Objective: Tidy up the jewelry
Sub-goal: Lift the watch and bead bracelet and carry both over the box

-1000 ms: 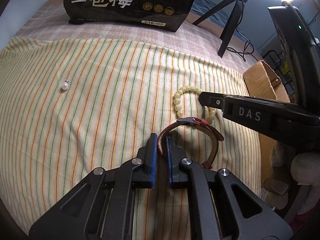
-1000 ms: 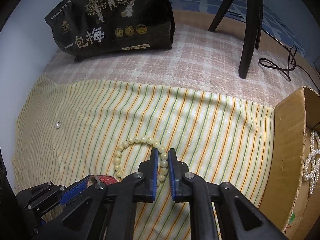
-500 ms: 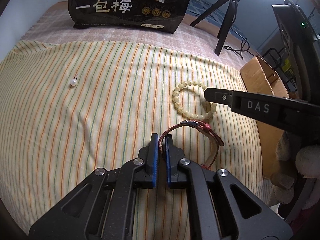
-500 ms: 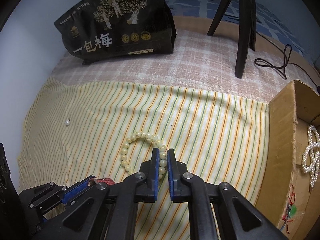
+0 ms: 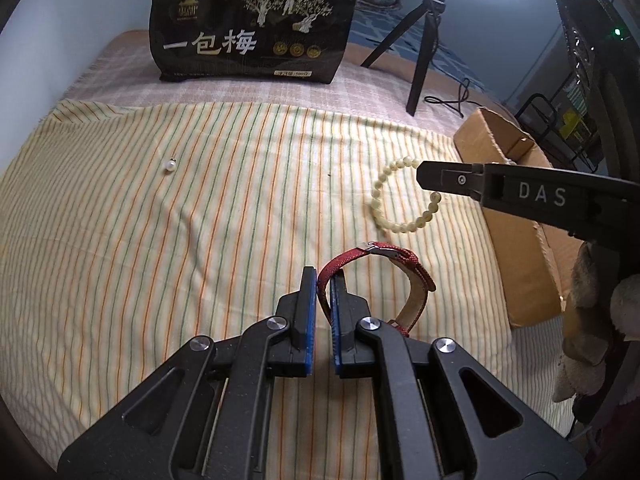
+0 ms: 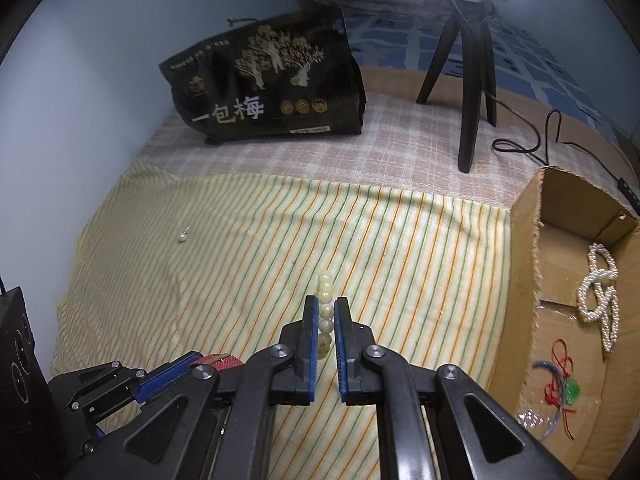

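Observation:
My left gripper [image 5: 324, 280] is shut on a red strap bracelet [image 5: 404, 264], which loops out to the right of the jaws above the striped cloth [image 5: 200, 240]. My right gripper [image 6: 326, 312] is shut on a cream bead bracelet [image 6: 325, 310], seen edge-on between the blue pads. In the left wrist view the bead bracelet [image 5: 396, 224] hangs as a ring under the right gripper's finger [image 5: 460, 178]. A single pearl earring [image 5: 171, 165] lies on the cloth at the left; the right wrist view shows the earring [image 6: 183, 236] too.
An open cardboard box [image 6: 524, 240] stands at the right of the cloth, holding a pearl necklace [image 6: 600, 288] and a red-and-green cord piece [image 6: 564, 388]. A black printed bag [image 5: 252, 28], a tripod [image 6: 468, 80] and a cable [image 6: 528, 140] are behind.
Both grippers have risen, lifting their bracelets off the cloth. The bead bracelet, earlier flat, now hangs from the right gripper. More of the box's inside shows.

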A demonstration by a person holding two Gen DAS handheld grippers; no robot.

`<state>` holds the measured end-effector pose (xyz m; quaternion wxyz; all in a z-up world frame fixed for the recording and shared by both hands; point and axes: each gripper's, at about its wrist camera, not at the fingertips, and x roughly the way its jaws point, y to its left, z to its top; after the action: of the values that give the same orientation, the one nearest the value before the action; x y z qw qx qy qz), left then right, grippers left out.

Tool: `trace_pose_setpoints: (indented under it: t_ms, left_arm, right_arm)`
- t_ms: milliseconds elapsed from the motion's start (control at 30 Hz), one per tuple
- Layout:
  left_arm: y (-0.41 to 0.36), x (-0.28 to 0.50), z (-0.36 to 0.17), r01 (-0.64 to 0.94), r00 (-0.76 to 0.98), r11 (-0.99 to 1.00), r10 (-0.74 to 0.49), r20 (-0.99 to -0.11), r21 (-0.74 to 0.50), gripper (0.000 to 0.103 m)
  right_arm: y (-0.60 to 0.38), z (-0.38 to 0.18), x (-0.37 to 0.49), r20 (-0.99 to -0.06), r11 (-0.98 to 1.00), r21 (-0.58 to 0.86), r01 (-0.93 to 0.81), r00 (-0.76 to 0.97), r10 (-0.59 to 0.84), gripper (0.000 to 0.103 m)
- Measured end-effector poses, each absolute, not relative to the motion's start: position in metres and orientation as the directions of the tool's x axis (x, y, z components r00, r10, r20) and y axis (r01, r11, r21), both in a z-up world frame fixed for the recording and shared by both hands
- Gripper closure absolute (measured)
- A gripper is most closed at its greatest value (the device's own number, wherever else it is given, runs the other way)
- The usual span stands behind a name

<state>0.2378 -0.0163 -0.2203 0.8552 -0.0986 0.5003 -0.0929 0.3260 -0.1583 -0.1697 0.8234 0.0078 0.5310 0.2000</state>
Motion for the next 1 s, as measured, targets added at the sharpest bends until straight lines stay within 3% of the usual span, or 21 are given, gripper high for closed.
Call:
trace_pose_setpoints:
  t_ms: [467, 1000]
  left_arm:
    - [-0.046, 0.211, -0.178, 0.124, 0.528, 0.96, -0.278, -0.803, -0.251, 0.099]
    - [-0.121, 0.206, -0.153, 0.251, 0.528, 0.939, -0.337, -0.779, -0.236, 0.099]
  right_arm:
    - [-0.209, -0.115, 0.291, -0.806, 0.91, 0.271, -0.313, 0.443, 0.392, 0.098]
    - [-0.314, -0.08, 0.265, -0.764, 0.946, 0.22, -0.239, 0.56, 0.319, 0.098]
